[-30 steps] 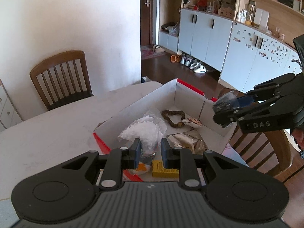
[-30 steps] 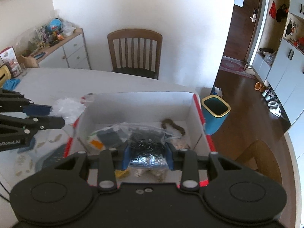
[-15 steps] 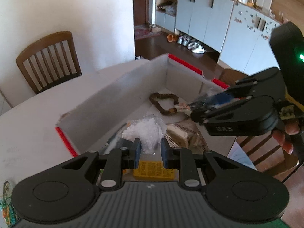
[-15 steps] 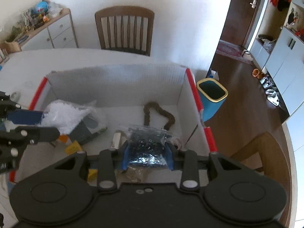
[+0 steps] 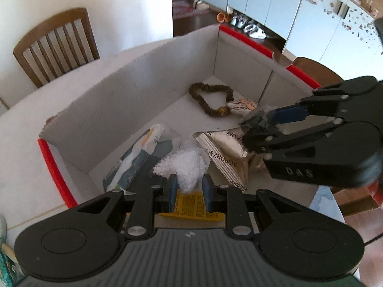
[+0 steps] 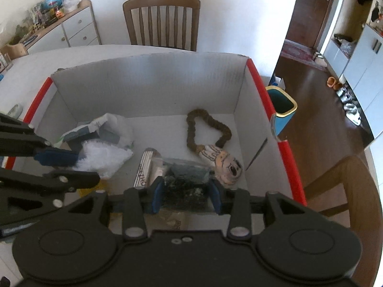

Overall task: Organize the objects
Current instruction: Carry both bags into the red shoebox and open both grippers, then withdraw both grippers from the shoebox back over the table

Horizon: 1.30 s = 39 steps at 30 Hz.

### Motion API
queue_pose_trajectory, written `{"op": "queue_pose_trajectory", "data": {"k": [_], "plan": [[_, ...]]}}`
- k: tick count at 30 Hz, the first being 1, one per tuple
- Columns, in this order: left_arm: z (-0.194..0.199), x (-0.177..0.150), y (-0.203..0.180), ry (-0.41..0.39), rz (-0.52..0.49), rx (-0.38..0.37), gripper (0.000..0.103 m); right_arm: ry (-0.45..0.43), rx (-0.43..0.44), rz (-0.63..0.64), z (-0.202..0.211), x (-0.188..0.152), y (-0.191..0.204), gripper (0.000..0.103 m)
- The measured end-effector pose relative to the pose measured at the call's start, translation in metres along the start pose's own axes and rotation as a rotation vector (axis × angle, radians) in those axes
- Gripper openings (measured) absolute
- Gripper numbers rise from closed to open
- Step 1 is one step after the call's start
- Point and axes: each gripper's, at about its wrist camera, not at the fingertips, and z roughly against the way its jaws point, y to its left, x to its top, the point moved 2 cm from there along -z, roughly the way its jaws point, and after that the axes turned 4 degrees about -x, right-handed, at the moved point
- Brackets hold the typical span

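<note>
A white cardboard box point(image 5: 143, 91) with red edges stands on the table; it also shows in the right wrist view point(image 6: 153, 81). My left gripper point(image 5: 189, 192) is shut on a clear bag of white bits point(image 5: 189, 167), low inside the box. My right gripper point(image 6: 185, 195) is shut on a clear bag of dark bits point(image 6: 185, 179), also down in the box; it shows in the left wrist view point(image 5: 261, 125). In the box lie a brown bead loop point(image 6: 208, 129), a painted face piece point(image 6: 225, 160), a silver packet point(image 5: 225, 150) and a yellow packet point(image 5: 191, 205).
A wooden chair point(image 6: 162, 21) stands behind the table. A second chair point(image 6: 344, 186) is at the right. A blue bin point(image 6: 282, 110) stands on the floor past the box. A sideboard point(image 6: 59, 26) with clutter is at far left.
Both grippers have come down into the box with their bags. The right gripper's jaws stand wider around the dark bag than before.
</note>
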Motion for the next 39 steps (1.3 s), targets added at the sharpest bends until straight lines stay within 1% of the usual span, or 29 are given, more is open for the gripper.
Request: {"op": "queue_pose_trajectory", "data": {"k": [3,5,7,13,17,22,28,34,39], "plan": [[-0.006,0.002,0.000,0.022,-0.001,0.000,0.022,-0.012,0.002,0.007,0.004,0.000,-0.003,0.049],[-0.008,0.002,0.000,0.033,-0.004,0.002,0.022,-0.021,0.011,0.008,0.008,-0.001,-0.005,0.055],[-0.010,0.003,-0.001,0.042,-0.009,0.004,0.022,-0.035,0.011,0.005,0.013,-0.002,-0.007,0.058],[-0.014,0.003,0.000,0.056,-0.003,0.011,0.022,-0.052,0.015,-0.022,0.021,-0.001,-0.018,0.059],[-0.011,0.002,0.000,0.055,0.009,0.019,0.027,-0.068,0.021,-0.042,0.030,-0.003,-0.022,0.062],[0.001,0.000,-0.001,0.035,0.017,0.025,0.028,-0.083,0.027,-0.052,0.041,-0.006,-0.024,0.062],[0.023,-0.003,0.001,-0.012,0.035,0.021,0.029,-0.108,0.033,-0.061,0.060,-0.005,-0.022,0.062],[0.056,-0.012,0.007,-0.081,0.067,0.011,0.029,-0.135,0.043,-0.057,0.080,-0.005,-0.011,0.062],[0.088,-0.022,0.016,-0.149,0.094,-0.001,0.029,-0.158,0.052,-0.058,0.100,-0.007,0.007,0.062]]}}
